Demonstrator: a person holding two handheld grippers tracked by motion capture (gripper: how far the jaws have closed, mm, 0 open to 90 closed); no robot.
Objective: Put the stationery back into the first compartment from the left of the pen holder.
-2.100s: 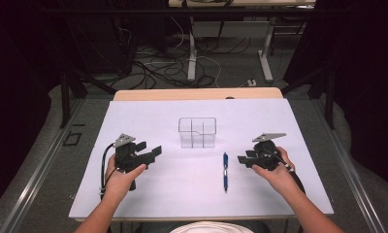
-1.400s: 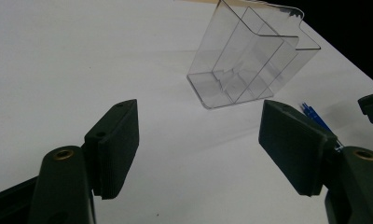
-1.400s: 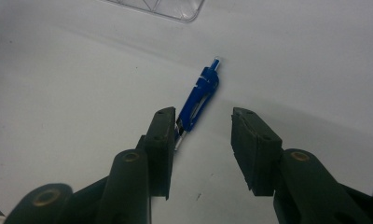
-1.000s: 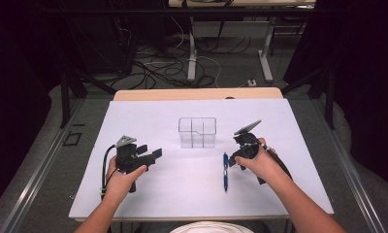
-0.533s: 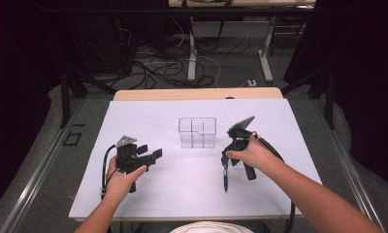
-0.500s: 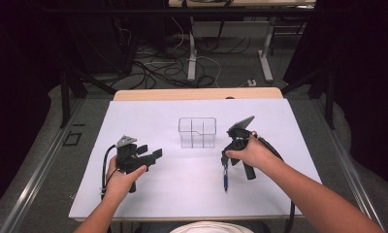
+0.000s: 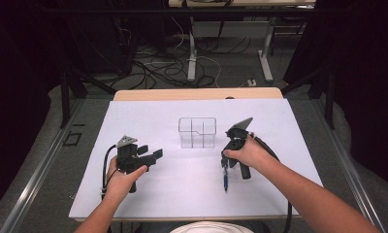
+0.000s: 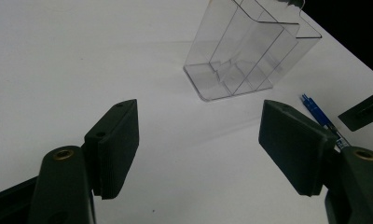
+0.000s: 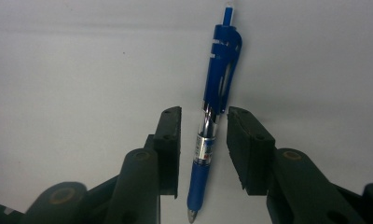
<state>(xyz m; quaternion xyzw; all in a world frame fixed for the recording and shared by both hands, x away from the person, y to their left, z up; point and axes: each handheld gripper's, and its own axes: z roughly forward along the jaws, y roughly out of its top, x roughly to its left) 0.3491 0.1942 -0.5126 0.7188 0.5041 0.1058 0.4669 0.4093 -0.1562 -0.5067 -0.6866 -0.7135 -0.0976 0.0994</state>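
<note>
A blue click pen lies on the white sheet, in front of a clear plastic compartment box. My right gripper points down over the pen. In the right gripper view the pen runs between the two pads of the right gripper, with a thin gap on each side. These jaws have just been closing and do not press on it. My left gripper rests at the left, open, with nothing between its fingers. The left gripper view shows it facing the box and the pen.
The white sheet covers most of the wooden table. Beyond the far edge the floor holds cables and table legs. Metal rails run along both sides of the table.
The right hand has moved left from the sheet's right side to the pen and tipped down over it; its jaws have narrowed around the pen. The left hand has stayed still.
</note>
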